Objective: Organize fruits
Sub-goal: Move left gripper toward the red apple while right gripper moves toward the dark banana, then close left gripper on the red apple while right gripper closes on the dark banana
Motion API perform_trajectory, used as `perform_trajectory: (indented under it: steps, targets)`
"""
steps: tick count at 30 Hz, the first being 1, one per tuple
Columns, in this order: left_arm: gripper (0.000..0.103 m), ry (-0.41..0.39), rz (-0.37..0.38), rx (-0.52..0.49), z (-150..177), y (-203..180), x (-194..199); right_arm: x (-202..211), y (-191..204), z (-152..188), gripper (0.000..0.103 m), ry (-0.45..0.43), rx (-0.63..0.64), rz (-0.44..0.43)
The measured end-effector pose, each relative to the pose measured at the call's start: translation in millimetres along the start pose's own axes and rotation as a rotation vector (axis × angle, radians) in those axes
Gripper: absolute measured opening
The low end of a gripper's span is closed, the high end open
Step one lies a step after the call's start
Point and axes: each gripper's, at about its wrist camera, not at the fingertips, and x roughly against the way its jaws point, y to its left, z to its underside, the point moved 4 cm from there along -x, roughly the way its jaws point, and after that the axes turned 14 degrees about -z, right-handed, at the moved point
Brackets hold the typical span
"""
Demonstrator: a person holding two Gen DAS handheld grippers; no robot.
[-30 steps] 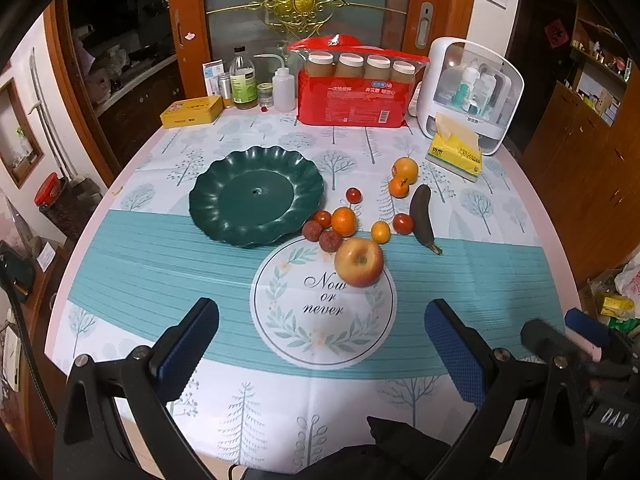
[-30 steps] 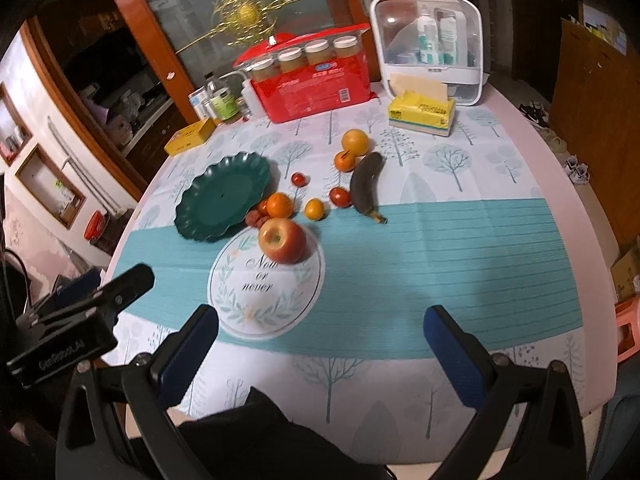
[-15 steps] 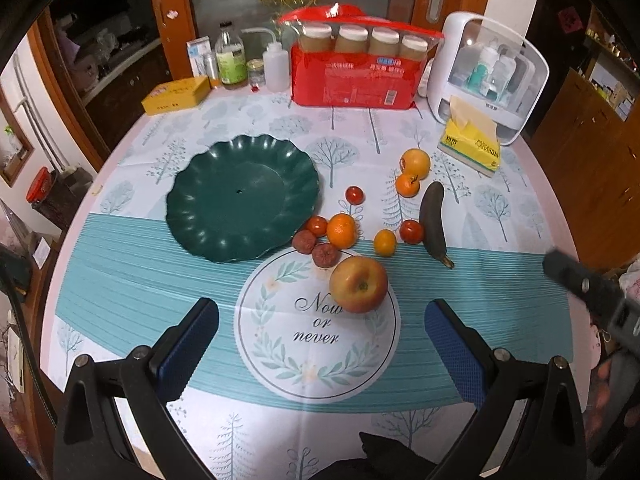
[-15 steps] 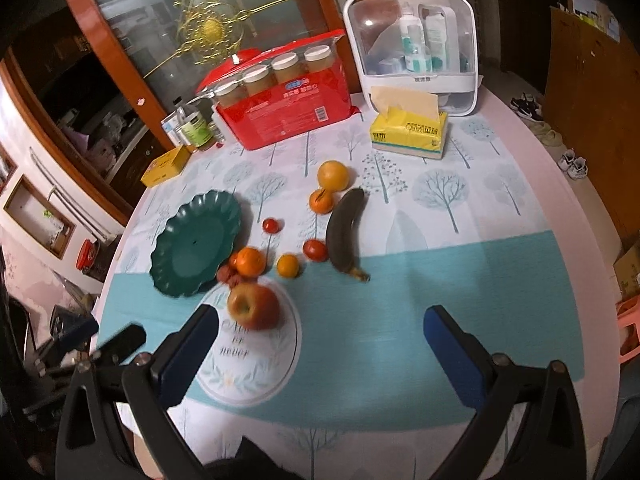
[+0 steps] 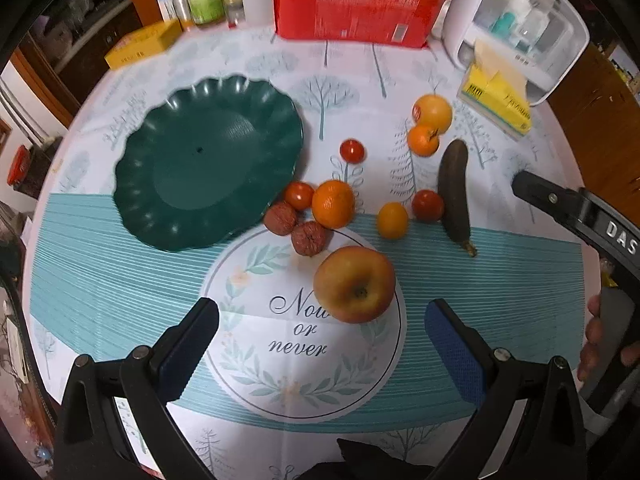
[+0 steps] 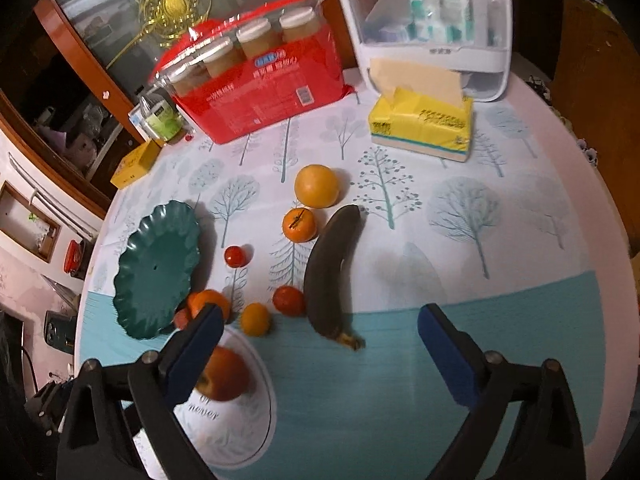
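Both claws have come in closer to the fruit than they were a second ago, and both now look more steeply down at the bench [image 5: 120, 264]. In the left wrist view the apple [image 5: 354, 284] has grown large and sits just ahead of the left claw [image 5: 322, 334], slightly right of its centre line; the pads stand wide apart with nothing between them. In the right wrist view the dark banana [image 6: 329, 274] now lies ahead of the right claw [image 6: 320, 344], its stalk end nearest. That claw's jaws are beginning to close from their widest, yet they remain well apart and hold nothing; the banana is beyond the pads, not between them.

The green plate [image 5: 204, 160] lies at the left of the spread and is bare. All the fruit is on the cloth to its right: two walnut-like pieces [image 5: 281, 218] and a small tomato [image 5: 299, 195] just beside its rim, an orange [image 5: 333, 204] next to them, more small fruit farther right, and a larger orange [image 6: 317, 186] at the far end by the banana.

My reading is that the approach is nearly over and no piece has been moved yet: the left claw seems bound for the apple, the right for the banana.
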Motion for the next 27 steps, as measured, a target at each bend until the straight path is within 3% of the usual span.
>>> perform_trajectory:
  steps: [11, 23, 27]
  targets:
    - [0.102, 0.13, 0.006, 0.026, -13.2, -19.8, -58.6, -70.8, -22.9, -6.0, 0.08, 0.033, 0.018, 0.016]
    - [0.102, 0.148, -0.068, -0.016, -21.6, -43.9, -87.9, -106.1, -32.8, -2.1, 0.062, 0.078, 0.037, 0.06]
    - [0.097, 0.157, -0.075, -0.03, -23.1, -49.9, -96.0, -109.8, -29.3, -3.1, 0.058, 0.081, 0.083, 0.086]
